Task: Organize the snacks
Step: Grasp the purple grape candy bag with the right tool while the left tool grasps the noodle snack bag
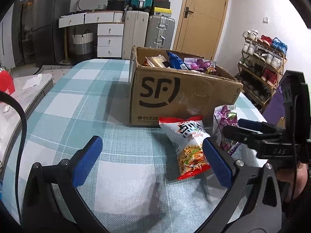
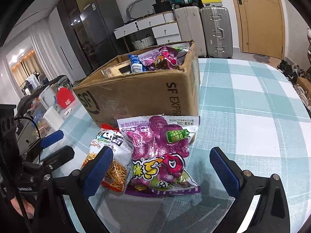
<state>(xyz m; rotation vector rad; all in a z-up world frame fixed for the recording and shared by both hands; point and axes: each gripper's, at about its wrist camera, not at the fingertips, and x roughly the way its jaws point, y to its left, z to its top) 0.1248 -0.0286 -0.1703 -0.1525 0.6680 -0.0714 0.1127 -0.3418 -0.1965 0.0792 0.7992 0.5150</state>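
Left wrist view
Left claw: the left gripper point(image 1: 151, 160) hangs over the teal-and-white checked tablecloth point(image 1: 81, 104), its blue pads spread wide and holding nothing.
Red packet: the red-and-white crinkly foil bag of fried sticks point(image 1: 189, 147) lies flat at about two o'clock of the claw, just inside its right pad and touching or nearly touching it.
Box: the brown open-topped cardboard carton with the SF logo point(image 1: 180, 95) stands at twelve to one o'clock, already holding several packets; the red bag's top edge lies against its base.
Right claw from here: the right gripper point(image 1: 241, 127) enters at three o'clock, beside the purple bag; its spread is not clear from this side.

Right wrist view
Right claw: the right gripper point(image 2: 161, 167) is fully open and empty.
Purple packet: the purple-and-white glossy plastic bag of sweet-potato chips point(image 2: 158, 153) lies at twelve o'clock, between the pads, nearer the left one, its far edge at the carton point(image 2: 140, 93).
Red packet here: it sits at ten o'clock, partly tucked under the purple bag and behind the left pad.
Handling: likely light, air-puffed, slippery and crushable; pinch gently at the sealed edge or across a narrow side.
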